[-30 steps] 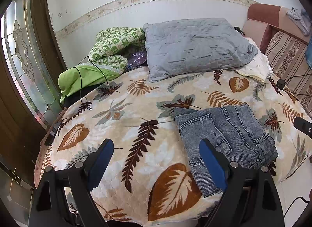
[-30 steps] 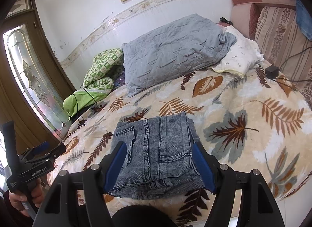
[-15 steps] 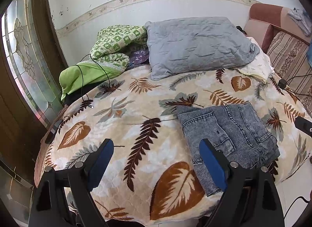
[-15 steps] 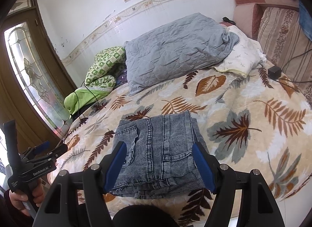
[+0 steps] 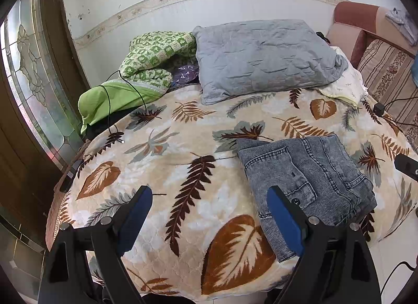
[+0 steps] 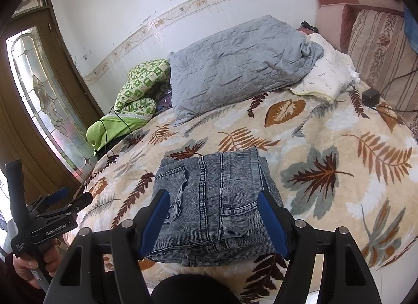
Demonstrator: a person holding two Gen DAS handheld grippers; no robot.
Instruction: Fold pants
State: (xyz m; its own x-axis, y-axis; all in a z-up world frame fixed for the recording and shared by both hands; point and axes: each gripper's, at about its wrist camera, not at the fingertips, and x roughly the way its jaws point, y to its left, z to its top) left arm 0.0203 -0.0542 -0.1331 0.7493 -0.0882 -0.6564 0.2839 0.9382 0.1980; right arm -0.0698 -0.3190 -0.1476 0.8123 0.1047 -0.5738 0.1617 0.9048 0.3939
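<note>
The grey-blue denim pants (image 5: pixel 308 178) lie folded into a compact rectangle near the front edge of the bed; they also show in the right wrist view (image 6: pixel 214 204). My left gripper (image 5: pixel 209 215) is open and empty, held off the bed to the left of the pants. My right gripper (image 6: pixel 214 220) is open and empty, held just in front of the pants with its jaws wide on either side of them in view, apart from the cloth. The left gripper also shows at the far left of the right wrist view (image 6: pixel 65 202).
The bed carries a leaf-print blanket (image 5: pixel 162 162). A grey pillow (image 5: pixel 261 53), a green quilt (image 5: pixel 156 55) and a white pillow (image 6: pixel 324 74) lie at the back. A black cable (image 5: pixel 115 110) and a charger (image 6: pixel 371 96) lie on the bed. A glass door (image 5: pixel 34 89) stands left, a sofa (image 5: pixel 386 68) right.
Both grippers have drawn back a little from the bed; the pants sit slightly farther away in both views. The pants have not moved.
</note>
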